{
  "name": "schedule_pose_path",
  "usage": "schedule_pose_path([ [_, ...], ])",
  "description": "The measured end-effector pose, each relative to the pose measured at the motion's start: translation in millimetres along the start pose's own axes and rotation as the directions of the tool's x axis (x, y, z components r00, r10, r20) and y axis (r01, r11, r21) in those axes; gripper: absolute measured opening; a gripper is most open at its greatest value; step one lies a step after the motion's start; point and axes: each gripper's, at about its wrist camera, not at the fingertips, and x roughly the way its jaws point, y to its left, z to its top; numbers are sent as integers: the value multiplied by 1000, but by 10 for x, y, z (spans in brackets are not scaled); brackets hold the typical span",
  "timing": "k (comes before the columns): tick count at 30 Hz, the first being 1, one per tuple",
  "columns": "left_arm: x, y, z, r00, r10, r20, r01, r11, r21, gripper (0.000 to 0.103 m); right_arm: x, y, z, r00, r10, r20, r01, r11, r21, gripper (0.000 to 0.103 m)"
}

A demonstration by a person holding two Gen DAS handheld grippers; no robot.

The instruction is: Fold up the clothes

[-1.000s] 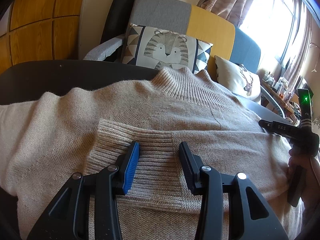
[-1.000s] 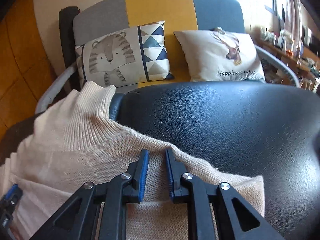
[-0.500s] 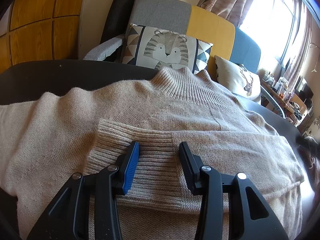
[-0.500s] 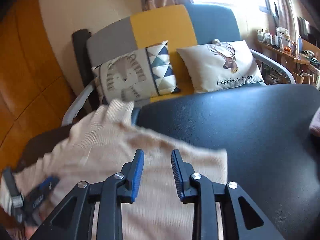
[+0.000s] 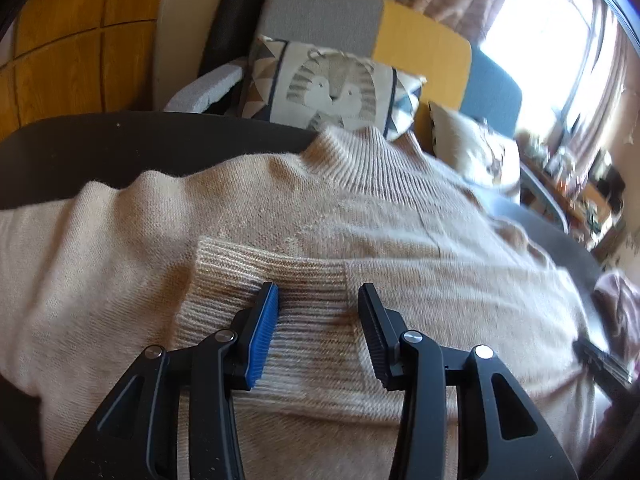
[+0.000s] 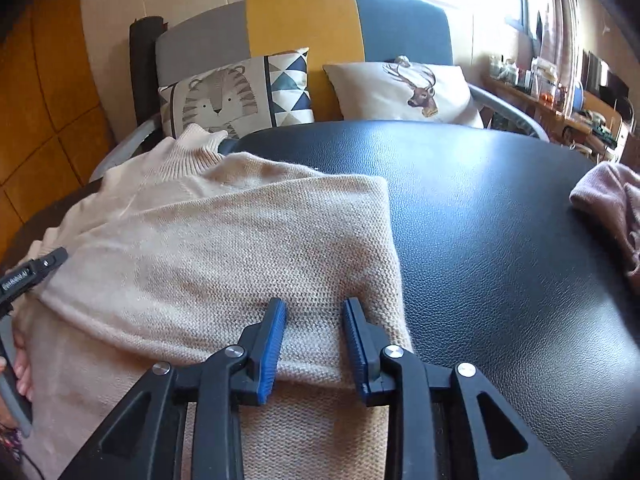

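A beige knit turtleneck sweater (image 5: 360, 216) lies flat on a black leather table (image 6: 480, 208), collar toward the sofa. One sleeve is folded across the body, its ribbed cuff (image 5: 256, 276) near the middle. My left gripper (image 5: 318, 312) is open and empty, just above the ribbed cuff. My right gripper (image 6: 314, 328) is open and empty, over the folded right edge of the sweater (image 6: 240, 248). The left gripper's tip (image 6: 36, 272) shows at the left edge of the right wrist view.
A pink garment (image 6: 608, 200) lies at the table's right side. Behind the table stands a grey, yellow and blue sofa (image 6: 304, 20) with a tiger cushion (image 6: 236, 96) and a deer cushion (image 6: 404, 88). A cluttered shelf (image 6: 560, 96) runs under the window.
My right gripper has let go of the sweater's side, opened, and pulled back toward the near right edge. The left gripper has stayed open and shifted slightly.
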Motion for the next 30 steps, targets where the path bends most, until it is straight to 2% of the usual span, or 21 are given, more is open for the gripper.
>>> schedule_pose_path([
  [1, -27, -13, 7, 1000, 18, -14, -17, 999, 29, 45, -9, 5, -7, 1000, -2, 2, 2, 1000, -3, 29],
  [3, -122, -19, -38, 995, 103, 0, -103, 991, 81, 45, -12, -22, -15, 1000, 10, 6, -10, 1000, 6, 30],
  [5, -185, 49, -102, 986, 165, 3, -164, 981, 103, 45, -14, -46, -21, 1000, 21, 9, -21, 1000, 14, 30],
  [6, -185, 130, -128, 985, 173, -20, -170, 982, 87, 45, -12, -51, -19, 1000, 25, 10, -25, 1000, 18, 30],
  [7, -193, 220, -152, 984, 173, -40, -171, 983, 62, 50, -10, -56, -17, 1000, 29, 11, -29, 999, 22, 30],
  [9, -276, 419, -166, 986, 157, -49, -160, 986, -53, 53, -7, -64, -14, 999, 35, 13, -36, 999, 27, 30],
  [11, -347, 530, -172, 983, 176, -56, -182, 973, -142, 53, -10, -54, -15, 999, 31, 13, -31, 999, 22, 30],
  [14, -436, 617, -160, 990, 137, -34, -141, 951, -277, 53, -8, -49, -13, 999, 29, 15, -29, 999, 20, 30],
  [16, -397, 530, -139, 993, 112, -42, -119, 955, -271, 53, -7, -51, -14, 999, 30, 15, -30, 999, 20, 30],
  [19, -333, 288, -137, 989, 146, -19, -147, 977, -153, 53, -10, -53, -13, 999, 30, 15, -30, 999, 20, 30],
  [22, -218, 133, -193, 978, 206, -14, -206, 978, -26, 54, -13, -56, -12, 999, 30, 15, -30, 999, 19, 30],
  [24, -156, 163, -221, 977, 211, -29, -211, 977, -13, 60, -15, -54, -12, 999, 29, 14, -29, 999, 18, 30],
  [25, -169, 213, -226, 979, 200, -26, -201, 979, -38, 70, -16, -48, -13, 1000, 26, 15, -26, 1000, 15, 30],
  [28, -184, 307, -237, 986, 165, -17, -166, 982, -86, 73, -14, -21, -6, 1000, 13, 11, -13, 1000, 3, 31],
  [30, -173, 272, -252, 984, 176, -15, -176, 982, -73, 74, -10, 4, 8, 1000, 0, 2, 0, 1000, -8, 31],
])
